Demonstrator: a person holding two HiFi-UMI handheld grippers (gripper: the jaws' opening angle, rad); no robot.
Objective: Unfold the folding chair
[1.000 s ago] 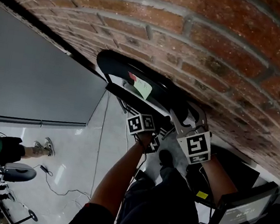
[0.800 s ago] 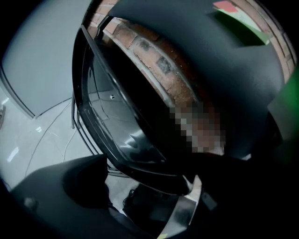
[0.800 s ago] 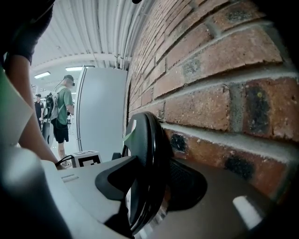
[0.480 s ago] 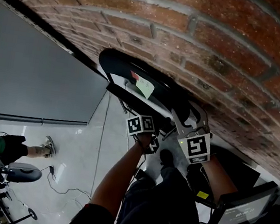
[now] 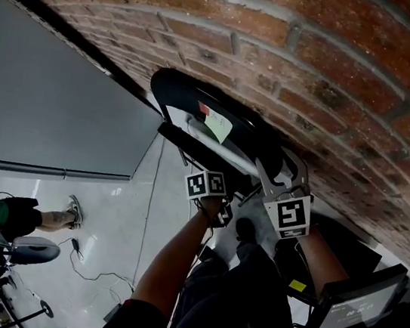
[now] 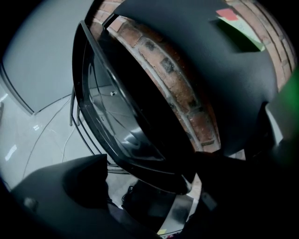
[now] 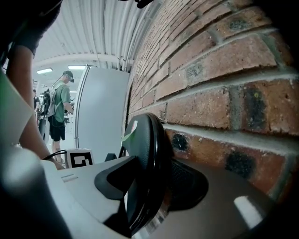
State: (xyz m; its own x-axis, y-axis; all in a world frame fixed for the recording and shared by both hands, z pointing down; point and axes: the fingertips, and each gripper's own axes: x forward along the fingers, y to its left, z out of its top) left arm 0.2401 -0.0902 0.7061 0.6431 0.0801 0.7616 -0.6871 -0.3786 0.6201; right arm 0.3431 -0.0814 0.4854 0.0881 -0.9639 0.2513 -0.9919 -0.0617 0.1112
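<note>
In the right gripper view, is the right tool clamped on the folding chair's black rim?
Yes, the right tool has one pad pressed against each side of the folding chair rim.

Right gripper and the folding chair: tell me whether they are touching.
Touching. In the right gripper view, the right gripper has its pads pressed on both faces of the folding chair at its black rim.

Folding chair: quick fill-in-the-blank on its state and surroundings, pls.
The folding chair stands against a ____ wall.
It is ____, not yet opened out.
A pale ____ note is stuck on it.
The right gripper is ____ on its edge.
Missing: brick; folded; green; shut.
</note>
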